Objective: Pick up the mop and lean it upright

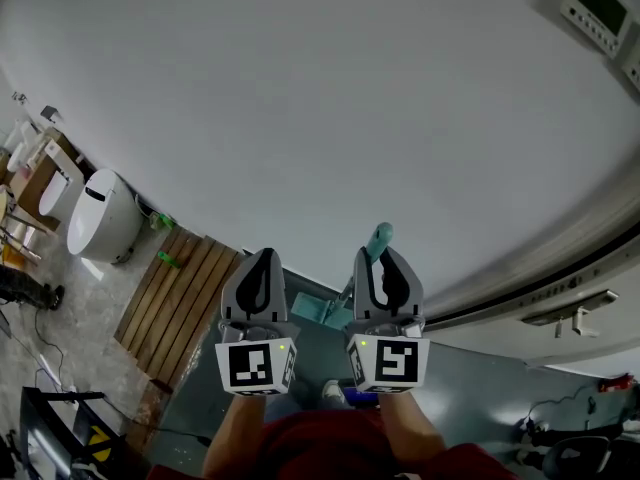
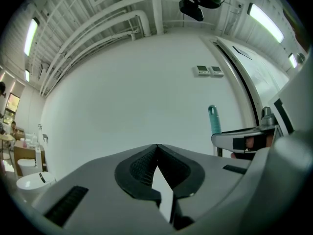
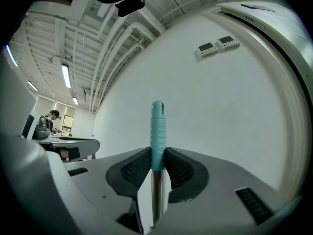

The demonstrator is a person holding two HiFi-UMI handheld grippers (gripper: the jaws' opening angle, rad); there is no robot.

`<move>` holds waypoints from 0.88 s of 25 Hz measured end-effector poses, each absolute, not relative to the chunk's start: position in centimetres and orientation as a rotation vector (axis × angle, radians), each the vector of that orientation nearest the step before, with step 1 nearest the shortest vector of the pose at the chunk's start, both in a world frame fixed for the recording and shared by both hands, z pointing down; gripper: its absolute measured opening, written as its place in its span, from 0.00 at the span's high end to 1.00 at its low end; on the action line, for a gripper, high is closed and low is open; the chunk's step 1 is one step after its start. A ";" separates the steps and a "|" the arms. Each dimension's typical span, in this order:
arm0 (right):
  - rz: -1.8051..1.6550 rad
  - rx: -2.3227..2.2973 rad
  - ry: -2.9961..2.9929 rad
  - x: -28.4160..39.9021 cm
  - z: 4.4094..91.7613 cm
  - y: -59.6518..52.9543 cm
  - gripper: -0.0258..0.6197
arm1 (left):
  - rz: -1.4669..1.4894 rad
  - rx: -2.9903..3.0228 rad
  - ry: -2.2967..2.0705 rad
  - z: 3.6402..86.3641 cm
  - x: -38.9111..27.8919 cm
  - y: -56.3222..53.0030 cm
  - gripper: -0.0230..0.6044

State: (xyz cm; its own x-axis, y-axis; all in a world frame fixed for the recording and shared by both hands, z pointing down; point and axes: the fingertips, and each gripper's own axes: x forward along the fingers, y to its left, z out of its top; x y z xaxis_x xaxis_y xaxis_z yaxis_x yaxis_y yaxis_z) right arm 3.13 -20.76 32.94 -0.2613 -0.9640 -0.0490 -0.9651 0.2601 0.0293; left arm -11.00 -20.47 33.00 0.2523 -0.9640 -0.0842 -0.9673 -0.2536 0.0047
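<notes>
R gripper (image 3: 157, 155) clamped on mop (image 3: 157, 126) at its teal grip, handle upright w/ white wall (image 3: 220, 106) behind; L gripper (image 2: 157, 148) alongside, jaws pressed tip-to-tip, nothing in them.

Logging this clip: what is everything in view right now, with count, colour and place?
mop: one, teal grip on metal pole, upright before the wall
wall: one, white, straight ahead
control panels: two, white, high on the wall
toilet: one, white, floor at far left
slat mat: one, brown wood, floor left of the mop
left gripper: one, grey, jaws together, empty
right gripper: one, grey, shut on the mop
</notes>
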 end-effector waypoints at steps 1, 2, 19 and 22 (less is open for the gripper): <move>0.083 -1.894 2.478 3.1 32.9 -20.7 0.80 | 0.098 -2.441 1.892 33.1 -11.1 -20.4 0.94; 0.082 -1.892 2.478 3.1 32.9 -20.6 0.80 | 0.094 -2.438 1.897 33.1 -11.1 -20.4 0.94; 0.035 -1.899 2.494 3.3 34.1 -20.8 0.80 | 0.106 -2.443 1.909 33.2 -10.4 -20.3 0.94; 0.012 -1.913 2.492 3.1 35.4 -21.3 0.80 | 0.100 -2.442 1.912 33.4 -10.5 -20.4 0.94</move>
State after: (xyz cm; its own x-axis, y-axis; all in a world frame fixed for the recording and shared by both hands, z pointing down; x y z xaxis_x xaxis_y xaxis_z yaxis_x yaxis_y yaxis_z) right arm 3.13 -21.32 35.39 -0.2584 -0.9660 -0.0044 -0.9660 0.2584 0.0064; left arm -10.52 -20.42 33.39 0.2390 -0.9682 -0.0744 -0.9706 -0.2404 0.0096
